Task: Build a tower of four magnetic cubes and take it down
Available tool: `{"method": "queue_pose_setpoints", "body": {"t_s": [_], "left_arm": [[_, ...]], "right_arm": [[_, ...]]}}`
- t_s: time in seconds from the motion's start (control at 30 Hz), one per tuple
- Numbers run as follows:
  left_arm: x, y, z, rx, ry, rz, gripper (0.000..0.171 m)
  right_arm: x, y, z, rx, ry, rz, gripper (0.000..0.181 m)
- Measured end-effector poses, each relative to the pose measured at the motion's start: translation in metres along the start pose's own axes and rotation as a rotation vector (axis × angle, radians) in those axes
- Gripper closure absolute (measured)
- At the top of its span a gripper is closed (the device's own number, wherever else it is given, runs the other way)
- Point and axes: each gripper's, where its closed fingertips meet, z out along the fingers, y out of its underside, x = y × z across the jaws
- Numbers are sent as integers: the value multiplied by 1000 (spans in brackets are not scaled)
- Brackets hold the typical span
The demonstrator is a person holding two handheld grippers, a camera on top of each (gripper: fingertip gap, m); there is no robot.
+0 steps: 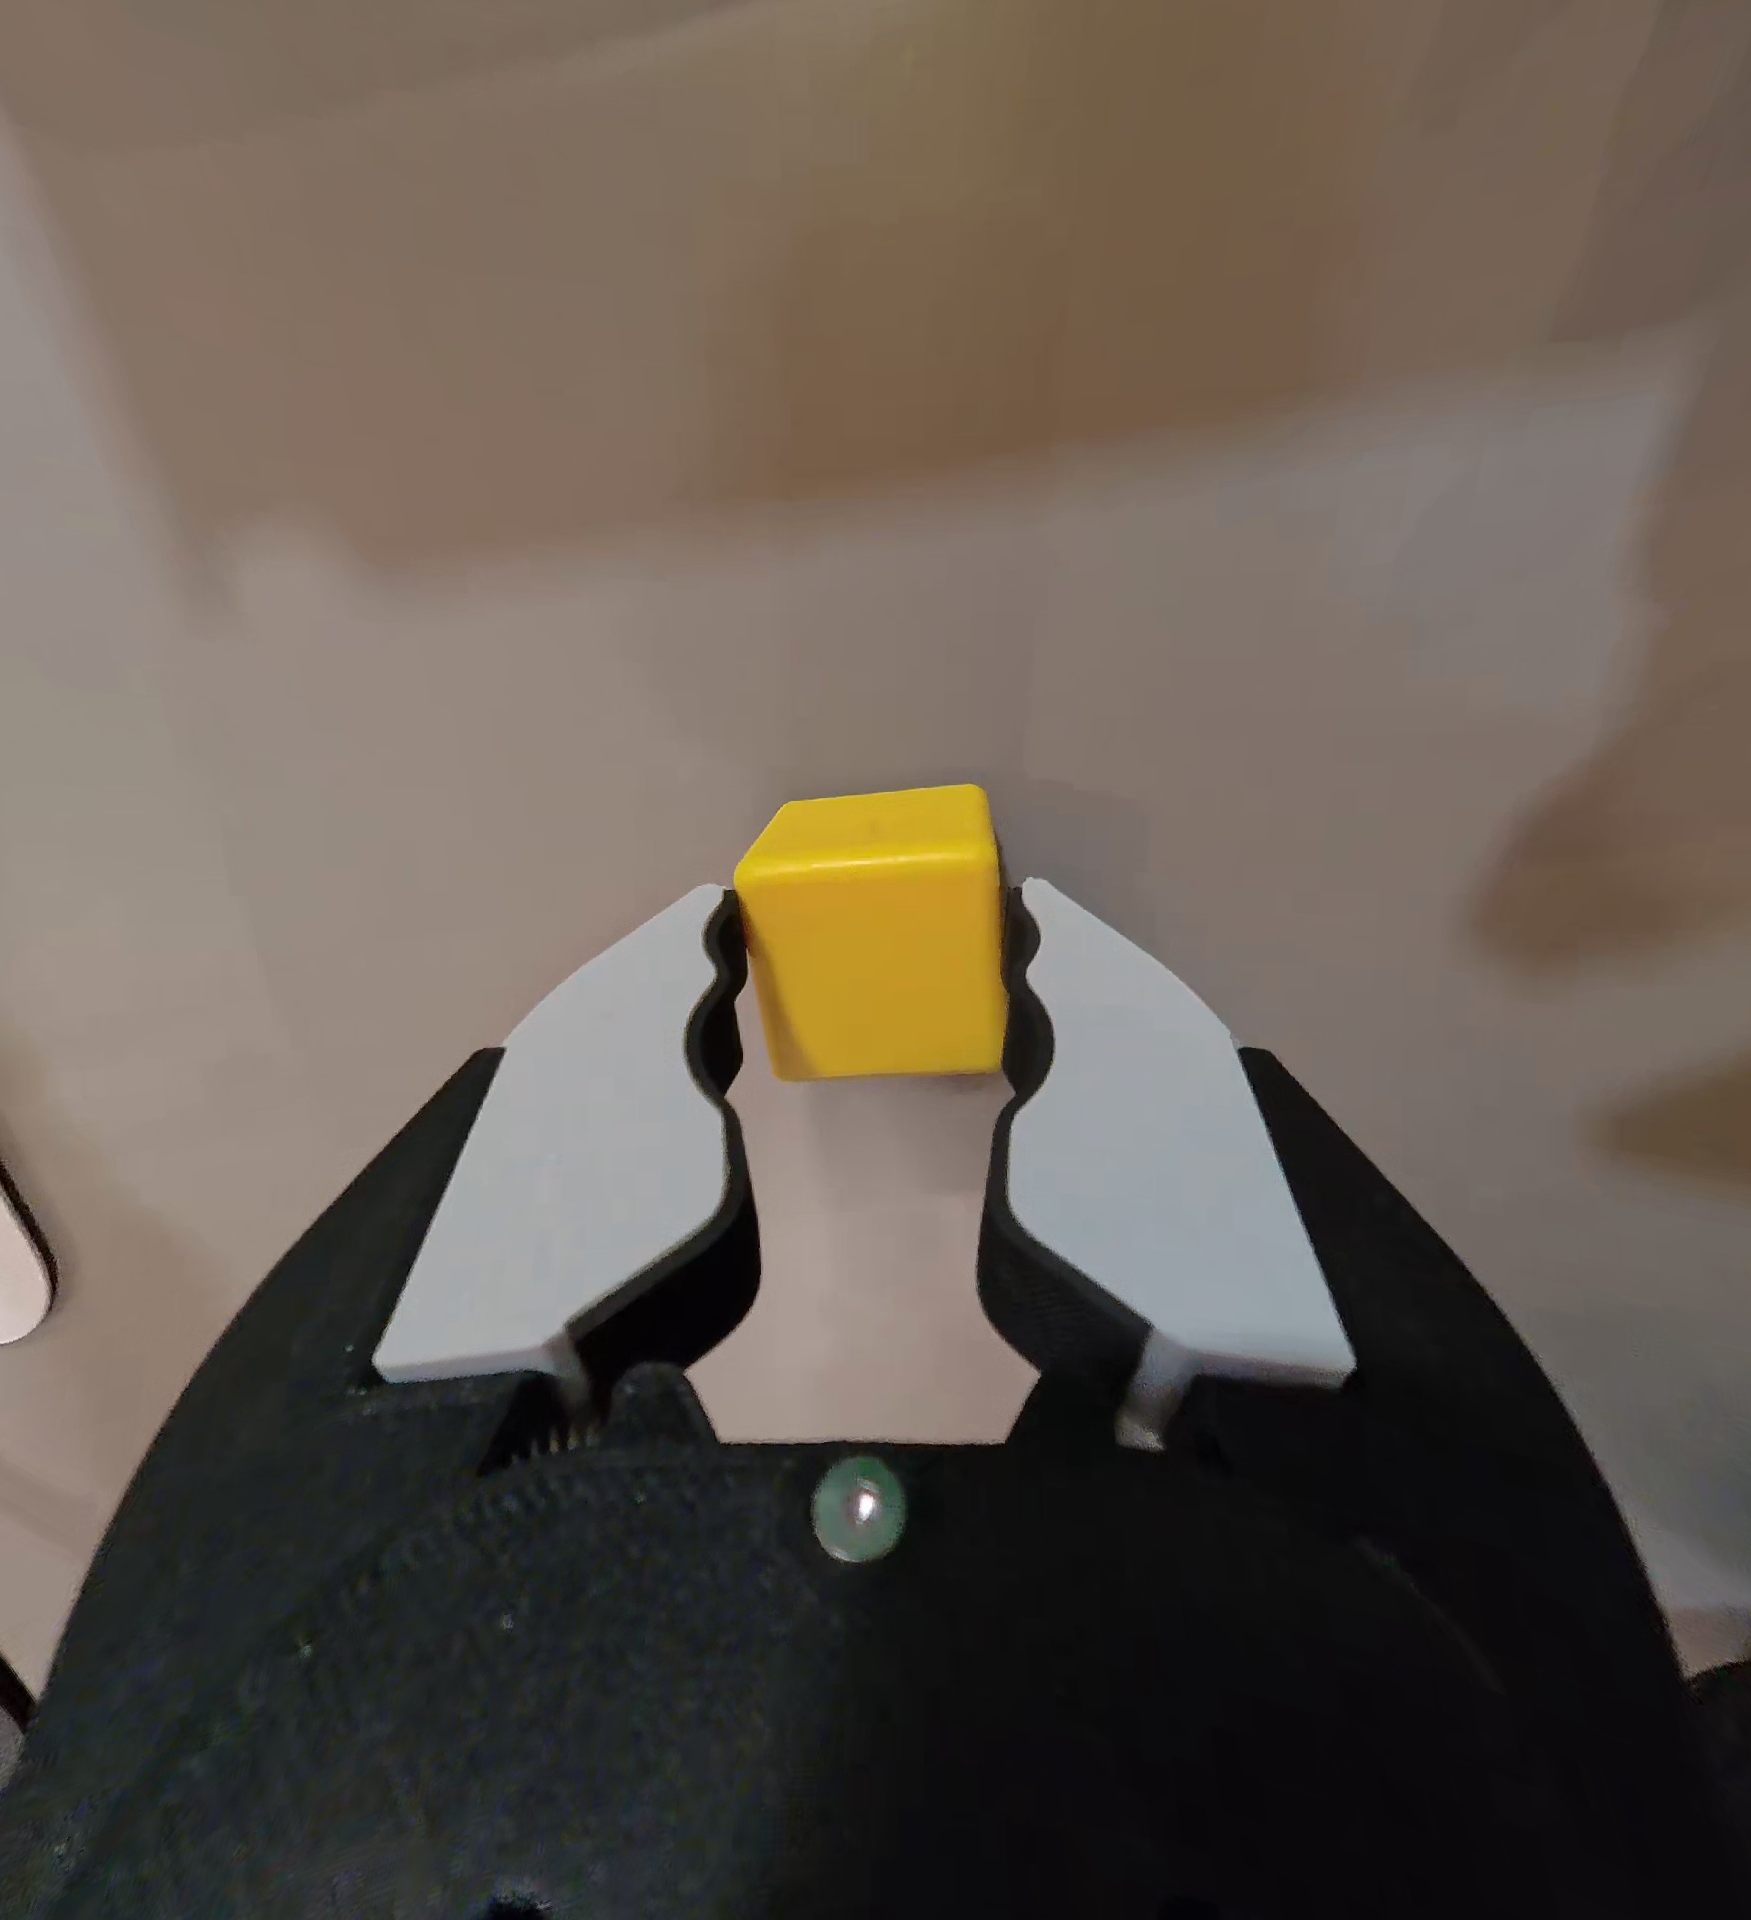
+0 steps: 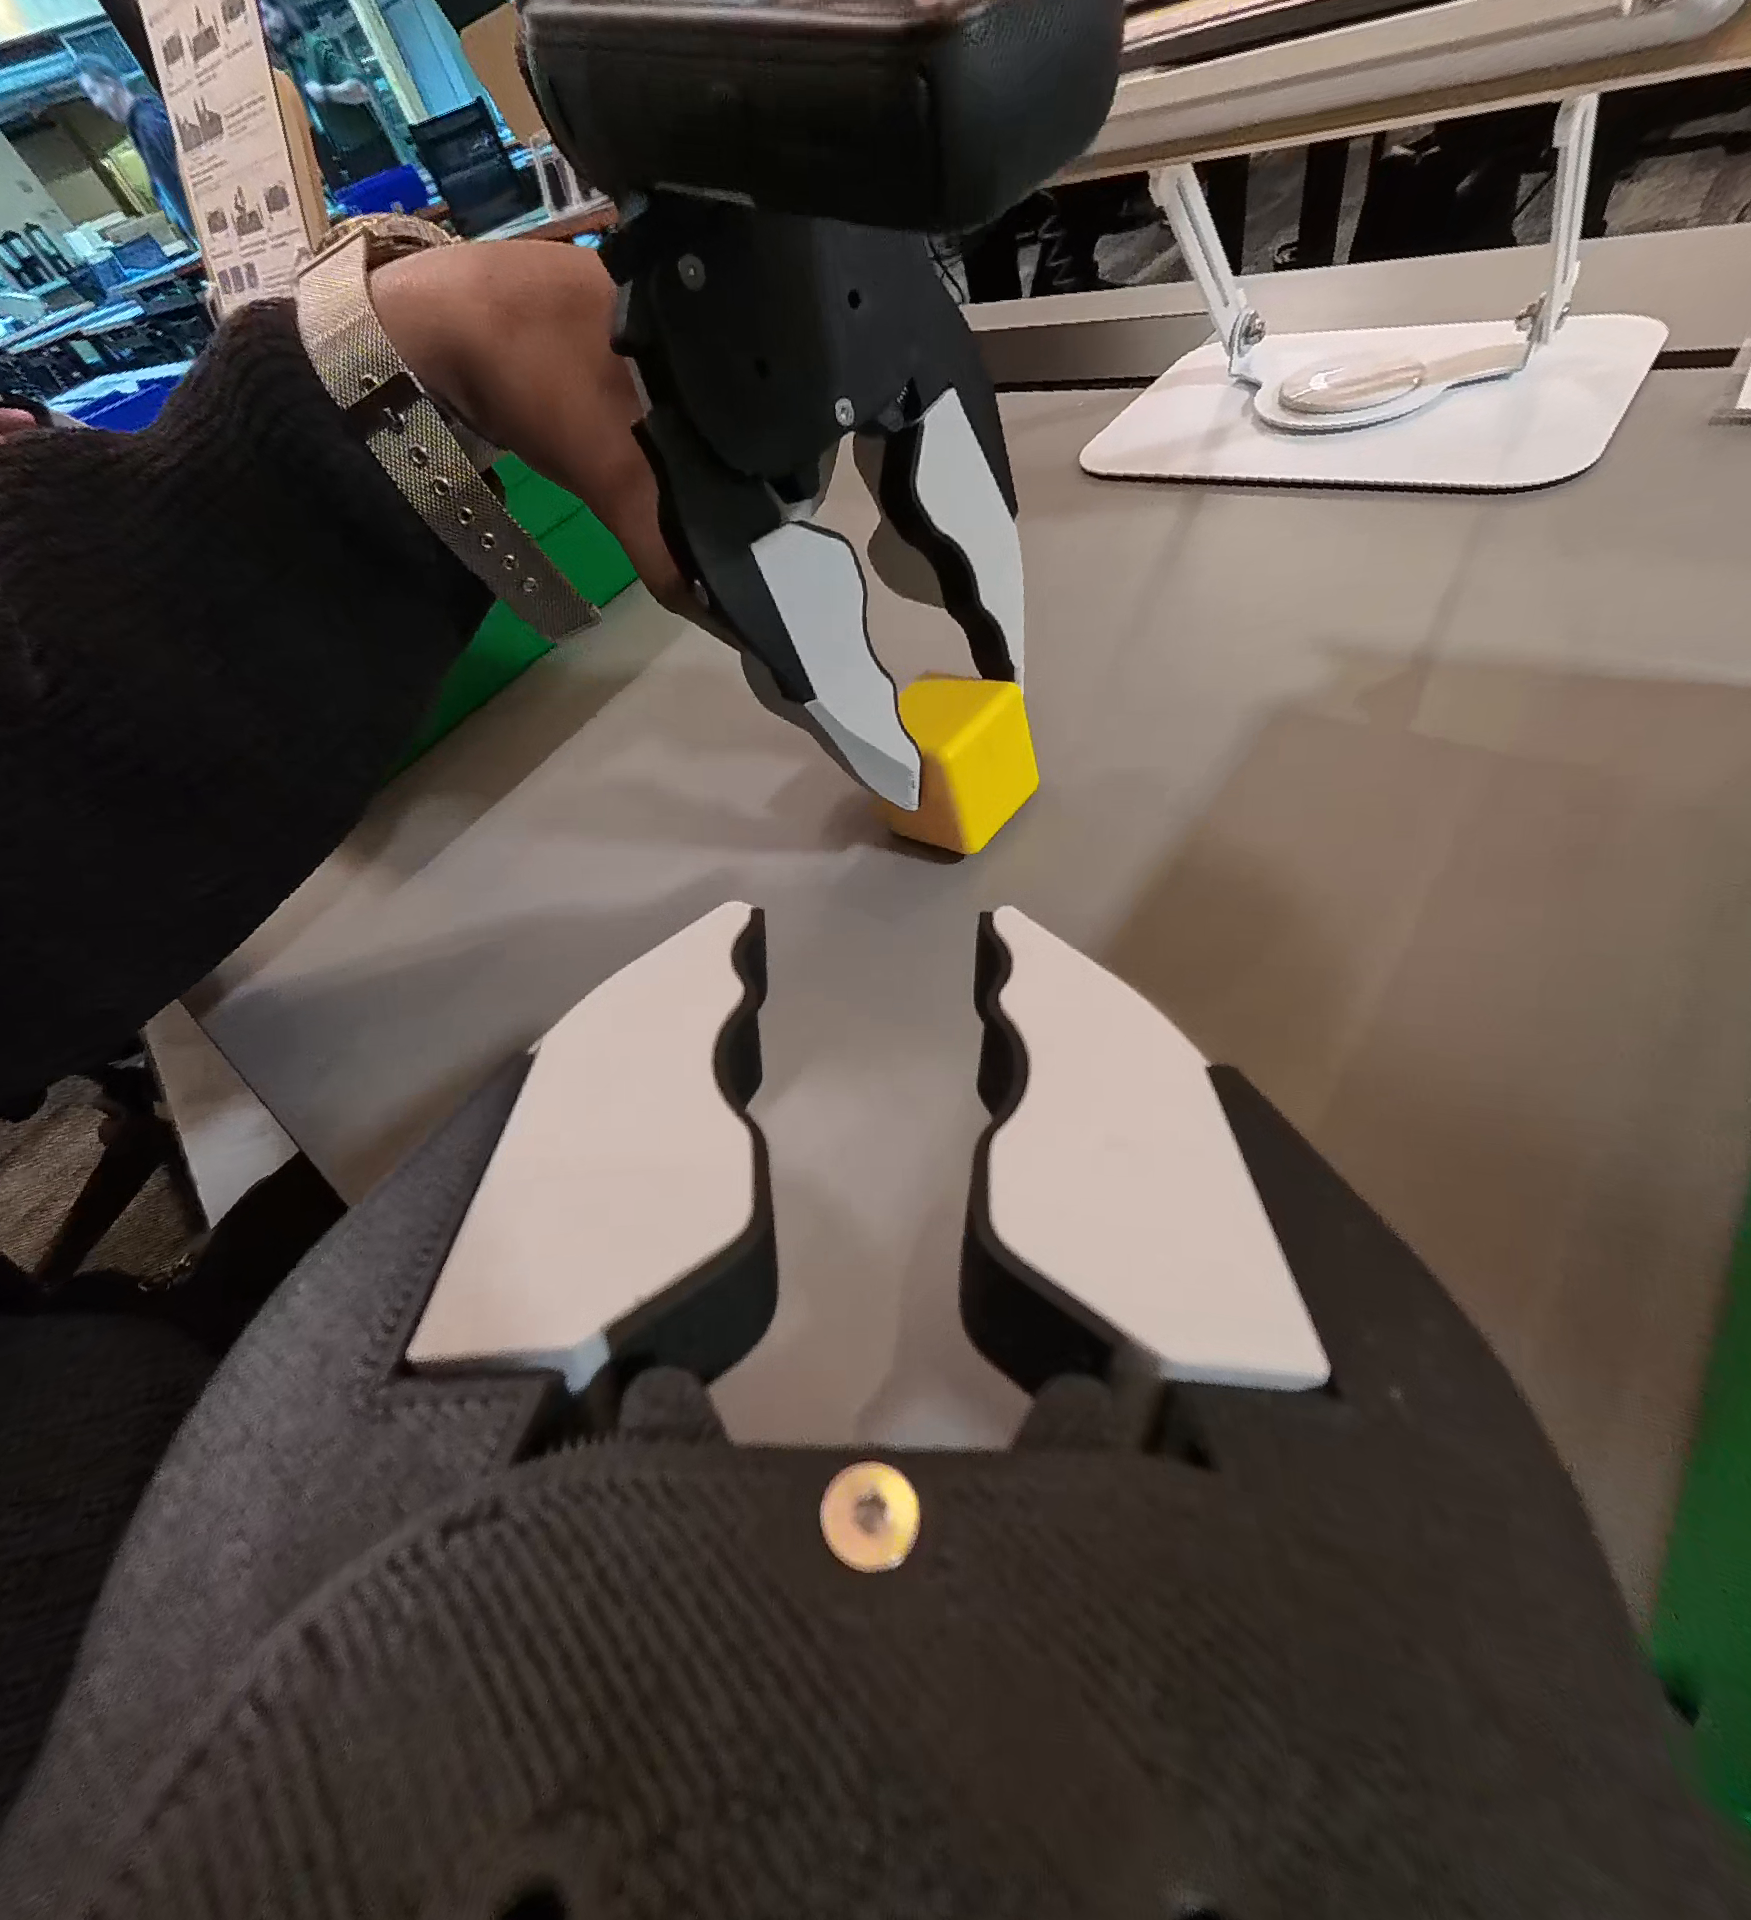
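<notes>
My left tongs (image 1: 873, 914) are clenched on the yellow cube (image 1: 876, 935), one wavy black pad pressed against each side. In the right wrist view I see the left tongs (image 2: 964, 743) angled steeply down from above, tips pointing toward the counter (image 2: 1370, 831), with the yellow cube (image 2: 970, 764) pinched at the fingertips. Its lower corner sits at or just above the grey surface; I cannot tell whether it touches. The hand (image 2: 538, 384) holding them comes in from the left, wrist bent downward, with a mesh watch strap (image 2: 414, 416) and a dark knitted sleeve (image 2: 175, 623) behind it. My right tongs (image 2: 871, 925) are released and empty, held low and nearly level just above the counter, aimed at the cube a little ahead. A white stand (image 2: 1370, 405) rests farther back to the right.
</notes>
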Motion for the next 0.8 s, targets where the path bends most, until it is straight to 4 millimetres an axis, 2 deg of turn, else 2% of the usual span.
{"method": "queue_pose_setpoints", "body": {"t_s": [0.5, 0.63, 0.8], "left_arm": [[4, -6, 2, 23, 3, -32, 121], [6, -11, -3, 64, 0, -6, 115], [5, -5, -2, 37, -3, -18, 113]], "right_arm": [[4, -4, -3, 24, -79, 212, 141], [1, -3, -2, 18, -93, 206, 142], [0, -1, -1, 8, -93, 194, 142]]}}
